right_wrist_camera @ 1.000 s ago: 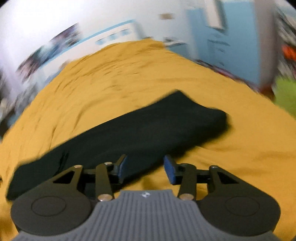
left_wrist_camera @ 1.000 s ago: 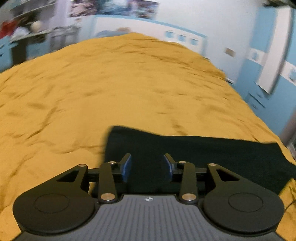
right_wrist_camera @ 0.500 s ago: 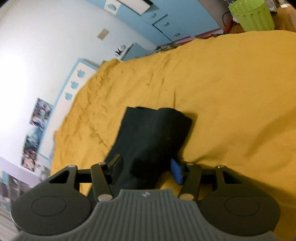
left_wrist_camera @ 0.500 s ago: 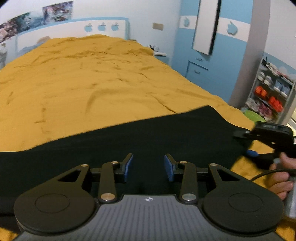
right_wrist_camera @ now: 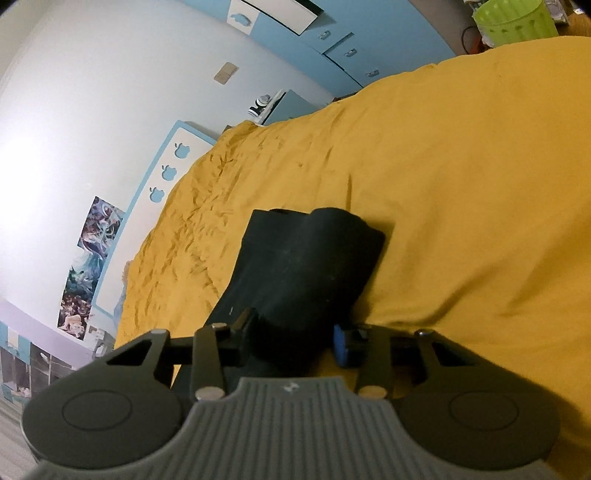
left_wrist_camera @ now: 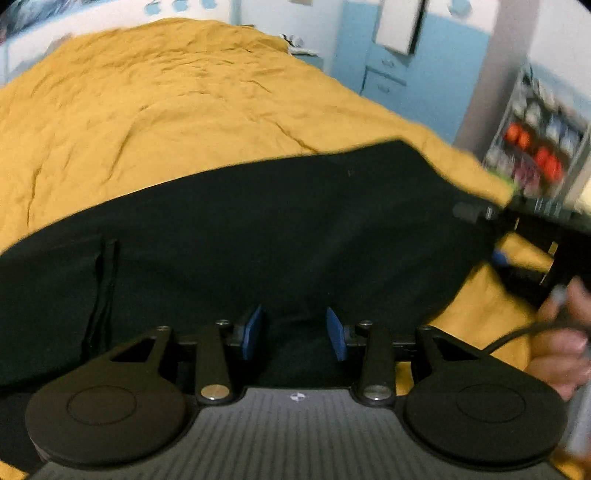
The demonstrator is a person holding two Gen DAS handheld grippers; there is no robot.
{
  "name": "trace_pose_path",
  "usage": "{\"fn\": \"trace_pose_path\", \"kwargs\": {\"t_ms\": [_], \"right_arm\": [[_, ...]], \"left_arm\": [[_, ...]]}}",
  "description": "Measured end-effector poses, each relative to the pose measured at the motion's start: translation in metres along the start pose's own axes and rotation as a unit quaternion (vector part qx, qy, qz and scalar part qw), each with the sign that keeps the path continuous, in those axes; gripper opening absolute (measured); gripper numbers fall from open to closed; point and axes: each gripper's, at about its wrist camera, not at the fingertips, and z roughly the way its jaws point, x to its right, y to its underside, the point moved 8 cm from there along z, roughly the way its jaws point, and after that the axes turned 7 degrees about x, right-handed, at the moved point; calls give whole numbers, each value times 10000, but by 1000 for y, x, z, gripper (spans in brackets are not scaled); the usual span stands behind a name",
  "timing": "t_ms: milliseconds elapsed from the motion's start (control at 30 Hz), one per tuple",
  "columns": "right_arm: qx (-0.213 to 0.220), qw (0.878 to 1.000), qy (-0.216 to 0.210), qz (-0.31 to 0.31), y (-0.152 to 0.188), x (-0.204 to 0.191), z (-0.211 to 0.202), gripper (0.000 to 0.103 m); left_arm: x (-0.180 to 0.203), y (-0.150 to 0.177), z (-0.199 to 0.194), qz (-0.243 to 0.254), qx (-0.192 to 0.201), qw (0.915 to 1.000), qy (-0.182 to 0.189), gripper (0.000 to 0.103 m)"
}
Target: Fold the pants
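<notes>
Black pants [left_wrist_camera: 258,236] lie stretched across the yellow bedspread [left_wrist_camera: 166,96]. My left gripper [left_wrist_camera: 294,332] is open and hovers low over the near edge of the pants, with fabric between its blue pads [left_wrist_camera: 252,330]. My right gripper [right_wrist_camera: 293,338] is open at one end of the pants [right_wrist_camera: 306,258], which bunches up between its fingers; the jaws stand apart around the cloth. In the left wrist view the right gripper [left_wrist_camera: 495,236] shows at the far right end of the pants, held by a hand [left_wrist_camera: 565,332].
The bed's right edge drops off toward blue drawers [left_wrist_camera: 391,74] and a shelf of shoes [left_wrist_camera: 535,155]. A green bin [right_wrist_camera: 513,18] stands on the floor beyond the bed. The headboard [right_wrist_camera: 166,173] lies far off.
My left gripper has swung right along the pants and dropped lower onto the fabric. My right gripper has come to the end of the pants, and the cloth now sits between its fingers.
</notes>
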Motion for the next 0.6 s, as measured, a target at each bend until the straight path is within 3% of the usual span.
{"fn": "trace_pose_path", "kwargs": {"t_ms": [300,433,600], "right_arm": [[81,9999,138,-53,-1,-3,-4,13],[232,9997,83,-44,-8,-13,-9,12],[495,9973,-5,-537,-17,-51,-13,11]], "left_arm": [[-12,16,-16,-557,-9,9982,205,44],[-23,9,-30,-1163,151,9921,452,44],[-59,5,-72,-1628,559,9835,563,44]]}}
